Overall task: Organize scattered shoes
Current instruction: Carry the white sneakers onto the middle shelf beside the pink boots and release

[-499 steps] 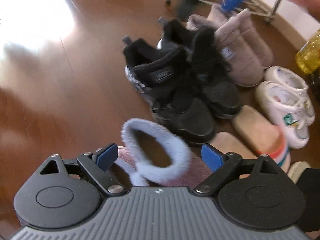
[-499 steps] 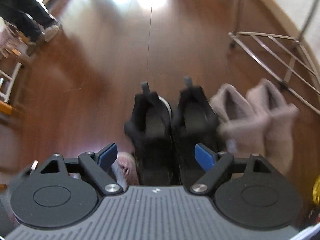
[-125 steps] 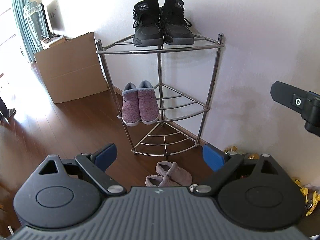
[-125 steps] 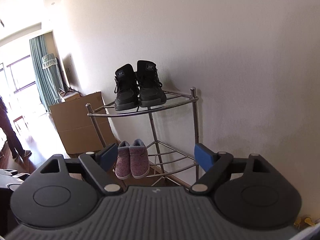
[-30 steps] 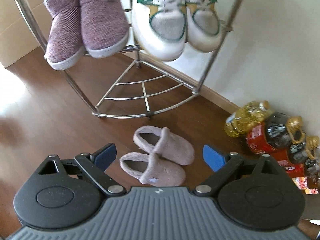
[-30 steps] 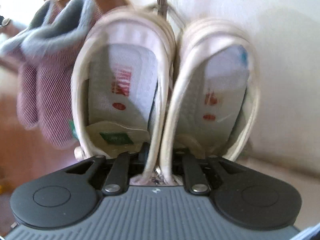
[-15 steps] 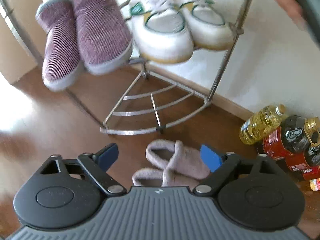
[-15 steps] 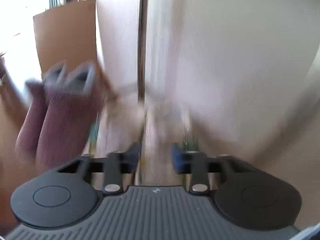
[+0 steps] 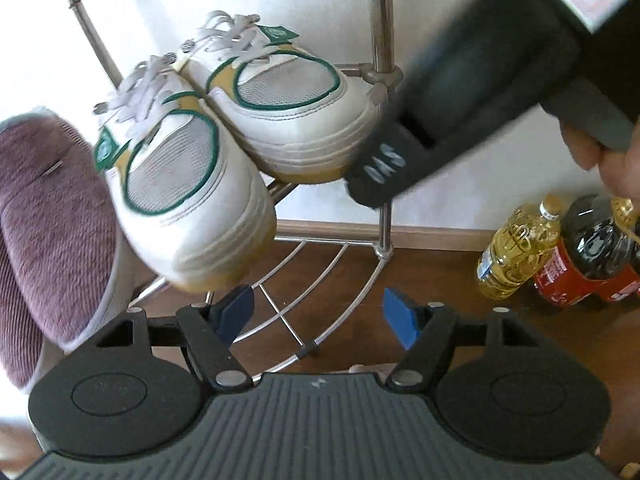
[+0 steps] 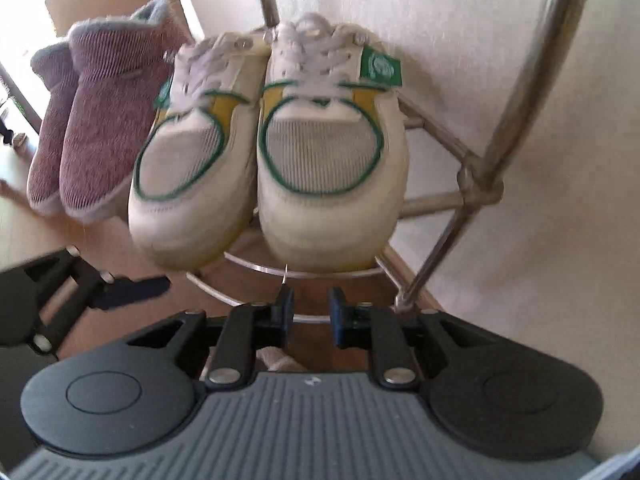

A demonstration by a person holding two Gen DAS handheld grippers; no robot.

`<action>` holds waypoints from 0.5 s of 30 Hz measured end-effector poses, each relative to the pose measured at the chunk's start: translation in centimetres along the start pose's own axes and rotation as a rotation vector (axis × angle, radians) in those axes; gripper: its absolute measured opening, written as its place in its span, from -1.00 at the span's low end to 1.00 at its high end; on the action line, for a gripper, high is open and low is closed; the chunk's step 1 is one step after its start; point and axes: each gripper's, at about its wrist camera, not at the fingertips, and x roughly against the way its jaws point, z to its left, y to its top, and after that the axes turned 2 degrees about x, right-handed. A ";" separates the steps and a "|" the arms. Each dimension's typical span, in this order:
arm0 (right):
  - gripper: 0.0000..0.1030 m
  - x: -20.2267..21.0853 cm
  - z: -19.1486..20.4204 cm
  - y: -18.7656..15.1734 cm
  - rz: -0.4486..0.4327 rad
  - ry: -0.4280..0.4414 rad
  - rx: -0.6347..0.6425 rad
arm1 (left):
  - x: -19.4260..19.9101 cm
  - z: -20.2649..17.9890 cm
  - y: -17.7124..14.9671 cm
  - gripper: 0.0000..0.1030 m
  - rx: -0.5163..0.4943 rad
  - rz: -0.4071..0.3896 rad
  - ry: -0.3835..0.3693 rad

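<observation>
I hold a gripper in each hand, both aimed down past a metal corner rack. My right gripper has its jaws drawn narrow with nothing between them. My left gripper has its jaws about half spread and closing, also with nothing between them. In the upper middle of both views, a pair of white sneakers with green trim sits on a rack shelf, toes toward me and jutting past the front rail, beside purple slippers at the left. The pair I judge still needs shelving is on the floor: only a sliver of pale fuzzy slipper peeks out at the bottom of the frame, just under my right fingers, so its long axis cannot be told. It lies below and close in, with the right gripper seemingly nearer. Bottles stand at the right edge of the left view.
</observation>
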 end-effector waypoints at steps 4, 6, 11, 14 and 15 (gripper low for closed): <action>-0.70 -0.4 -0.1 0.6 -0.016 -0.021 -0.020 | -0.5 0.3 1.0 0.37 0.000 0.007 -0.015; -0.70 -1.1 0.4 1.4 -0.035 -0.035 -0.024 | -0.6 0.4 1.4 0.28 0.007 0.006 -0.020; -0.70 -1.1 0.7 1.8 -0.039 -0.023 -0.018 | -1.3 1.5 2.5 0.27 0.060 0.004 -0.020; -0.70 -1.1 0.9 1.1 -0.040 -0.032 -0.007 | -1.3 1.7 2.2 0.27 0.059 -0.004 -0.010; -0.70 -0.9 1.0 0.9 -0.039 -0.035 -0.013 | -1.3 1.7 2.0 0.28 0.056 -0.006 -0.008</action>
